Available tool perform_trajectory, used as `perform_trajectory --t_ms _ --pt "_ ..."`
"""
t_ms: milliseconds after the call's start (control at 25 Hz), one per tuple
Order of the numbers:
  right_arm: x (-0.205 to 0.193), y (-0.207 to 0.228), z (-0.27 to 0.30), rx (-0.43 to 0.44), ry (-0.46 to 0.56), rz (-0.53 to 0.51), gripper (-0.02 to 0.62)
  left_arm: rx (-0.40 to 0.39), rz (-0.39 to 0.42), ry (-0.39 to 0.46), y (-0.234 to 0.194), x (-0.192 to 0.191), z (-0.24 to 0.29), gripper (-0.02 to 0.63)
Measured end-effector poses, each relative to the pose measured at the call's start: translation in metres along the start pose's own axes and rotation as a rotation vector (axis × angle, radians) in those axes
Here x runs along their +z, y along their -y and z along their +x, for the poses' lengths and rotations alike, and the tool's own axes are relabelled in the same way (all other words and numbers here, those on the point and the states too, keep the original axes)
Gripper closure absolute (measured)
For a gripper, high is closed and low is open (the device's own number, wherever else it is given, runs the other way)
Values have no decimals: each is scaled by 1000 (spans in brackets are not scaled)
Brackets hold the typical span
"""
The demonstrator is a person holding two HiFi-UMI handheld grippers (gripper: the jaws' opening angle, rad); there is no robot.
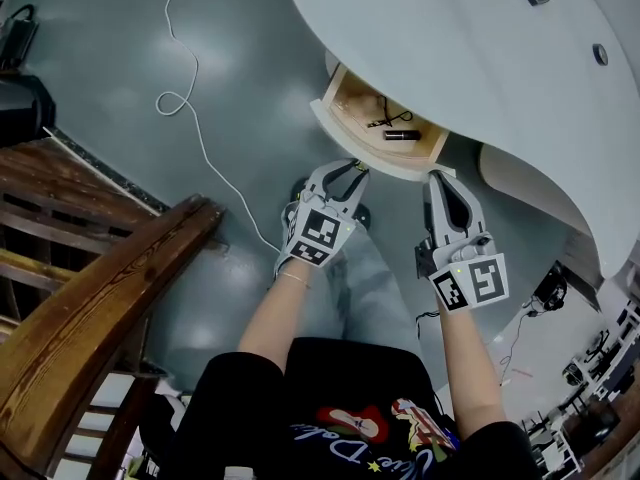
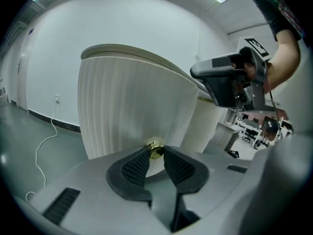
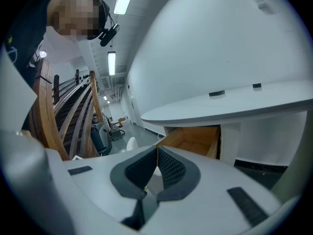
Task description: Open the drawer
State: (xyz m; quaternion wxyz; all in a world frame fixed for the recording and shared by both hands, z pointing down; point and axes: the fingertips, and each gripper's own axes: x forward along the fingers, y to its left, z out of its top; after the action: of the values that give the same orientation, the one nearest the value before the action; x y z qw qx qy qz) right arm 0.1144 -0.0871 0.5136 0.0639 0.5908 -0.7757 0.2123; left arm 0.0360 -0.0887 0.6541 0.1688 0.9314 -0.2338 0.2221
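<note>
The drawer (image 1: 352,138) juts out from under the round white desk (image 1: 450,48), its wooden inside showing. On its ribbed white front (image 2: 127,116) sits a small brass knob (image 2: 156,150). My left gripper (image 1: 352,171) is shut on that knob, which is pinched between the black pads (image 2: 135,168). My right gripper (image 1: 437,176) hangs just right of the drawer's front, shut and holding nothing. In the right gripper view the jaw tips of my right gripper (image 3: 157,153) meet, with the open drawer (image 3: 195,138) beyond them.
Inside the drawer lie a dark cable (image 1: 385,118) and a small black object (image 1: 402,135). A white cord (image 1: 190,108) trails over the grey floor at the left. A wooden stair railing (image 1: 90,298) runs along the lower left. The desk's pedestal (image 1: 520,183) stands to the right.
</note>
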Motion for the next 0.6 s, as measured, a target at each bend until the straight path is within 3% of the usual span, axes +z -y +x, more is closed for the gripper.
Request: perform_trajectory --t_ms 600 --pt "7 1 -9 -9 5 12 589 -19 -7 -43 9 -11 -18 515"
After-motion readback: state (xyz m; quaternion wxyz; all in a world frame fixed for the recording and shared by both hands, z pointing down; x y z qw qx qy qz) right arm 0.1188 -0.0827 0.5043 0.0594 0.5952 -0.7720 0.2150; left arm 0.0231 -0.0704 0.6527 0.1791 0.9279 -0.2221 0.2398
